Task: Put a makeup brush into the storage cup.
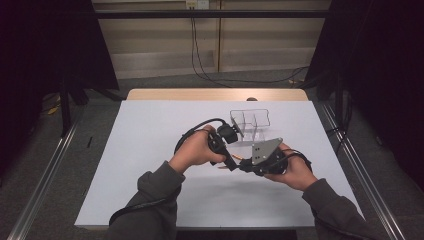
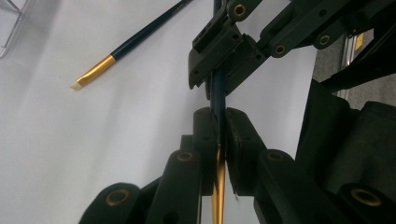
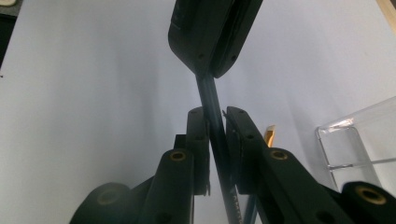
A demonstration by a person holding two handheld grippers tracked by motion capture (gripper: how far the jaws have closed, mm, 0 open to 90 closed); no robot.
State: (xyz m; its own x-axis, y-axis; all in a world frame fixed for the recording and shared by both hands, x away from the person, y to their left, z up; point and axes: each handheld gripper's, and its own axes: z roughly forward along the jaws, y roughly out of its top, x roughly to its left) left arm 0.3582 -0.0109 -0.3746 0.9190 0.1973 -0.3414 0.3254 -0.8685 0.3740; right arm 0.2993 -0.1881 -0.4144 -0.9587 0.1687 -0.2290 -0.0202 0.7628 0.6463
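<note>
Both grippers met above the white table (image 1: 150,165), near its middle. The left gripper (image 2: 218,128) had its jaws clamped fully together on a dark-handled paintbrush (image 2: 218,93), gripping it just above the gold ferrule, which ran down between the jaw arms. The same brush passed upward into the right gripper (image 2: 224,70), seen facing it at close range.

In the right gripper view, the right gripper (image 3: 215,123) stood with its jaws drawn in around the brush handle (image 3: 211,112); one pad appeared to touch the handle, while a thin gap showed at the other, so full contact on both sides could not be confirmed. The left gripper (image 3: 210,37) held the brush farther along.

From the high view, the left gripper (image 1: 227,152) and right gripper (image 1: 250,162) were tip to tip, the held brush between them too small to make out.

A second paintbrush (image 2: 135,39) lay flat on the table, apart from the grippers. A clear plastic organiser (image 1: 250,122) stood just behind the hands.
</note>
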